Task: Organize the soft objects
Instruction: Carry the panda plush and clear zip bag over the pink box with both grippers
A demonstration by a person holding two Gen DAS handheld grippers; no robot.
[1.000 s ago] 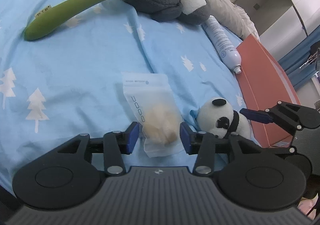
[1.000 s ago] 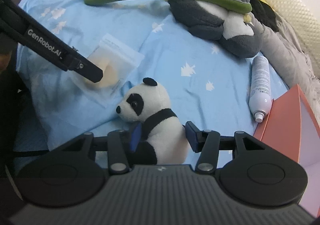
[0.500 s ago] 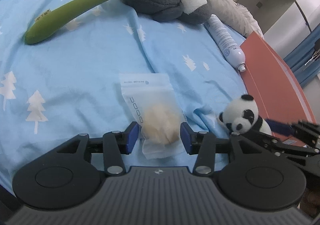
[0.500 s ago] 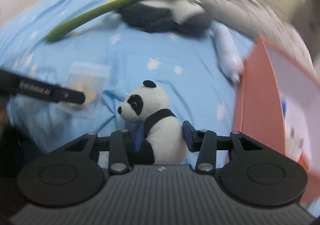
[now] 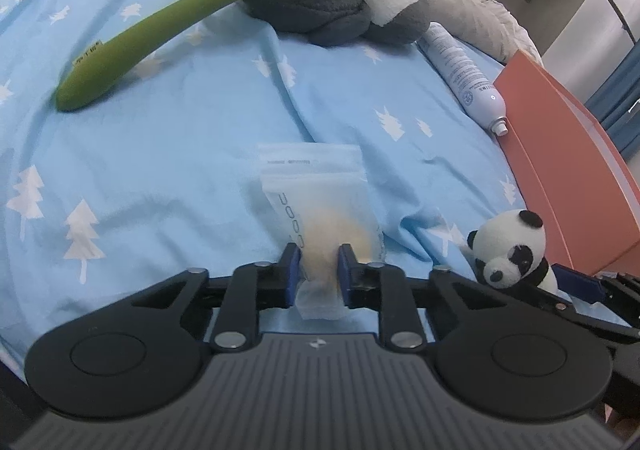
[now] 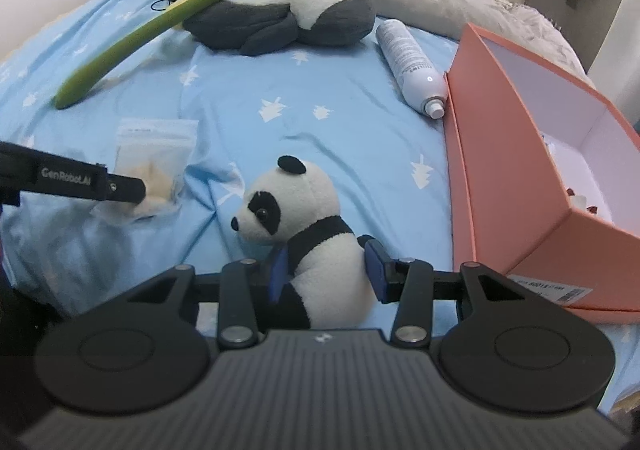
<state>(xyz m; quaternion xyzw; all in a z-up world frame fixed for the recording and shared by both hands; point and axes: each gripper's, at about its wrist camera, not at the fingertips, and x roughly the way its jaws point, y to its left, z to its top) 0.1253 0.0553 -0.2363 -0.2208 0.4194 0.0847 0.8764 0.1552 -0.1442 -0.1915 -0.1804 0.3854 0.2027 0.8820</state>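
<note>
The left claw [image 5: 319, 264] pinches the near end of the pouch [image 5: 320, 206], low centre, lying on the bed [image 5: 160, 154]. The right claw [image 6: 326, 274] grips the panda [image 6: 312, 226] by its body, head free, probably for the open box [image 6: 520, 154] at right.

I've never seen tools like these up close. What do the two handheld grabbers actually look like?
Both are matte black plastic. The left gripper and right gripper each have a ribbed grey-black body, two round discs, hinged link bars with silver rivets, and blue pads on the jaws. White "GenRobot.AI" lettering runs along the left one's side. No cables or sleeves show.
</note>
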